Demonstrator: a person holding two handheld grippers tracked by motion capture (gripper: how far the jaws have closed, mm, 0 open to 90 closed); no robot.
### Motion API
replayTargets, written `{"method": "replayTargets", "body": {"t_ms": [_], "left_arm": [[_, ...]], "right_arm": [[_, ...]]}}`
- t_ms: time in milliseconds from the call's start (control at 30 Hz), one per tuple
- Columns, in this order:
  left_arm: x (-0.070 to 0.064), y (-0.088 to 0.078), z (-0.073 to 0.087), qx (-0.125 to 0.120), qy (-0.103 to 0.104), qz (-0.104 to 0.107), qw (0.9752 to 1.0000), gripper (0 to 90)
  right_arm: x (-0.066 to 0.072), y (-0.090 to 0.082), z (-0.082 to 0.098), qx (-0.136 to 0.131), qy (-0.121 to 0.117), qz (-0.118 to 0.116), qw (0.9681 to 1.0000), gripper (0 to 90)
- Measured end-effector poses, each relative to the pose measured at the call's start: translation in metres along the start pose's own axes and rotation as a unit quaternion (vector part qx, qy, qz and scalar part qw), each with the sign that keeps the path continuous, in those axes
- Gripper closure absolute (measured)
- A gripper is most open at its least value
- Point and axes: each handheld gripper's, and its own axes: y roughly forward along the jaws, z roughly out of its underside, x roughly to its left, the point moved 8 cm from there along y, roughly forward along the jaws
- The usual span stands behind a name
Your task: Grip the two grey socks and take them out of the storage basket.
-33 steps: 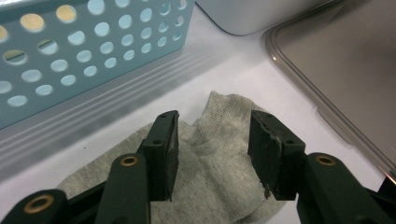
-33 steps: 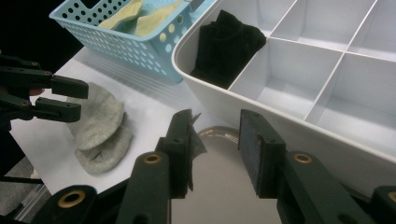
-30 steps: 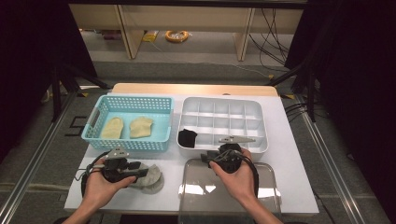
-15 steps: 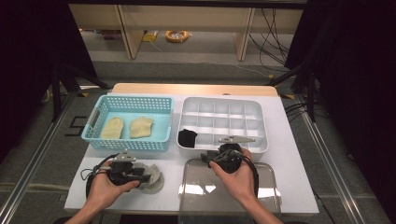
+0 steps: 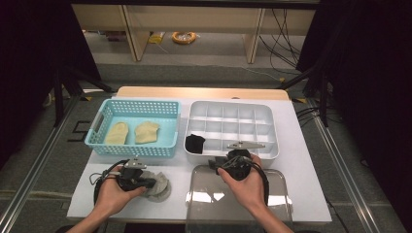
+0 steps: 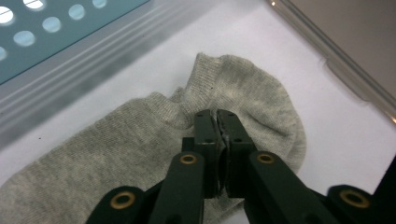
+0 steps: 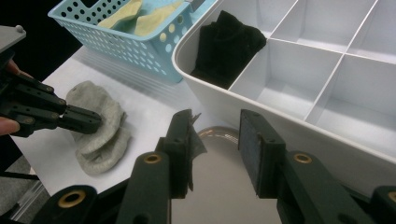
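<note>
grey sock (image 6: 140, 140) lies crumpled on the white table (image 5: 301, 184) at the lower left of the high view, just below the blue basket (image 5: 165, 141). left gripper (image 6: 216, 116) has just been closing and its jaws now pinch a fold of the sock's fabric. right gripper (image 7: 215, 135), lower centre in the high view, hangs with jaws apart and nothing between them, over a clear lid (image 5: 277, 194), beside the white divided tray (image 5: 262, 109) that holds a black sock (image 5: 195, 143).
</note>
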Motion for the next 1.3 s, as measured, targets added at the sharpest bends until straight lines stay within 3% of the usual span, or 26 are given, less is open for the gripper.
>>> {"method": "replayTargets", "body": {"t_ms": [433, 533, 633, 667, 700, 800, 933, 967, 1000, 1067, 1300], "left_arm": [[-0.001, -0.019, -0.007, -0.042, -0.017, 0.004, 0.9989, 88.9], [0.001, -0.020, -0.007, -0.041, -0.015, 0.006, 0.9990, 89.1], [0.001, -0.019, -0.006, -0.041, -0.017, 0.005, 0.9990, 89.3], [0.000, -0.017, -0.007, -0.039, -0.020, 0.009, 0.9990, 89.3], [0.000, -0.017, -0.006, -0.033, -0.015, 0.008, 0.9993, 89.1], [-0.004, -0.013, -0.008, -0.036, 0.001, 0.005, 0.9993, 80.6], [-0.015, -0.005, -0.008, -0.033, 0.004, 0.012, 0.9994, 71.0], [-0.016, -0.003, -0.007, -0.021, 0.021, 0.014, 0.9995, 67.2], [-0.022, 0.001, -0.005, -0.013, 0.024, 0.022, 0.9994, 66.6], [-0.026, 0.003, -0.002, -0.001, 0.038, 0.025, 0.9989, 66.1], [-0.035, 0.004, -0.001, 0.010, 0.062, 0.031, 0.9976, 64.6]], "right_arm": [[0.004, -0.003, -0.002, -0.004, 0.000, 0.003, 1.0000, 65.6], [0.005, -0.003, -0.002, -0.005, -0.008, -0.004, 0.9999, 65.6], [0.003, -0.001, -0.002, -0.006, -0.009, 0.005, 0.9999, 65.6], [0.004, -0.002, -0.002, -0.004, -0.008, -0.005, 0.9999, 65.5], [0.005, -0.002, -0.001, -0.002, 0.006, -0.004, 1.0000, 65.5], [0.005, -0.002, -0.002, -0.002, 0.001, -0.005, 1.0000, 65.3], [0.005, -0.002, -0.002, -0.002, 0.001, -0.004, 1.0000, 65.2], [0.005, -0.002, -0.002, -0.003, -0.005, -0.005, 1.0000, 65.1], [0.007, -0.002, -0.002, 0.000, 0.007, -0.004, 1.0000, 65.1], [0.006, -0.002, -0.002, -0.002, 0.001, -0.007, 1.0000, 65.0], [0.006, -0.003, -0.001, 0.000, 0.007, -0.004, 1.0000, 64.9]]}}
